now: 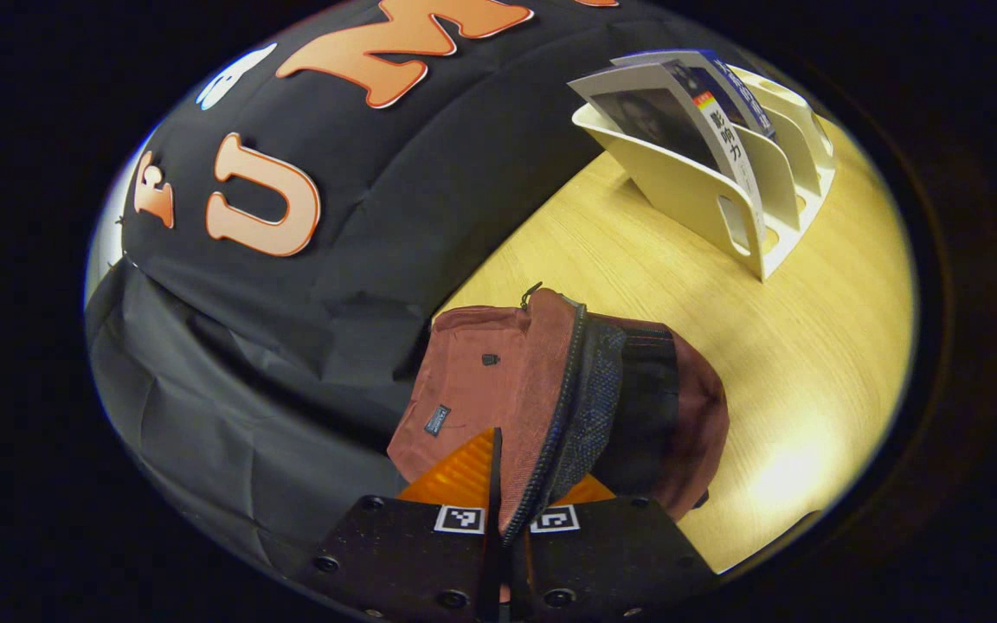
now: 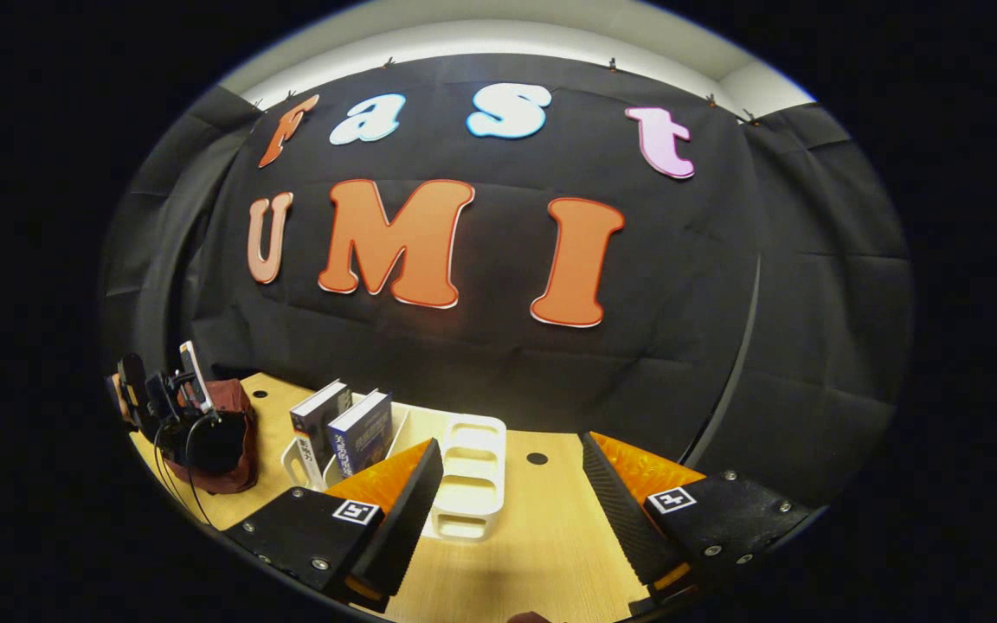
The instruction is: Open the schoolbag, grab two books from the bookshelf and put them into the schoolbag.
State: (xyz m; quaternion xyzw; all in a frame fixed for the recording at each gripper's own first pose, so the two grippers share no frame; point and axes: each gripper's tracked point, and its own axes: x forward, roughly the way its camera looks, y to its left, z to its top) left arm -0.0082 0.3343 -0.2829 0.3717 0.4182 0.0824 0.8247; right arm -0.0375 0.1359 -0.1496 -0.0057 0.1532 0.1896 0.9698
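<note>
Right, your counter (image 1: 637, 260) spreads pale and woody from the centre of the left gripper view out to 3 o'clock, and it runs along the bottom of the right gripper view too. Next in size, the schoolbag (image 1: 498, 381): reddish-brown, standing on the counter just below centre in the left gripper view, its zipped edge and dark mesh side turned toward you. Your left gripper (image 1: 507, 502) comes in at 6 o'clock with its jaws closed down narrow on the bag's zipper edge, fabric pinched between both fingers. In the right gripper view that same bag (image 2: 226, 433) sits at 8 o'clock, with the left gripper (image 2: 165, 398) up against it.

Now the bookshelf (image 1: 723, 203), a white slotted rack at 2 o'clock in the left gripper view, well apart from the bag. Two books (image 1: 680, 112) lean in its nearest slots. From the right gripper view the rack (image 2: 472, 476) lies just below centre, with the books (image 2: 343, 424) upright at its 9 o'clock end.

Your right gripper (image 2: 511, 493) hangs over the counter near the rack at 6 o'clock, jaws spread wide, nothing between them.
</note>
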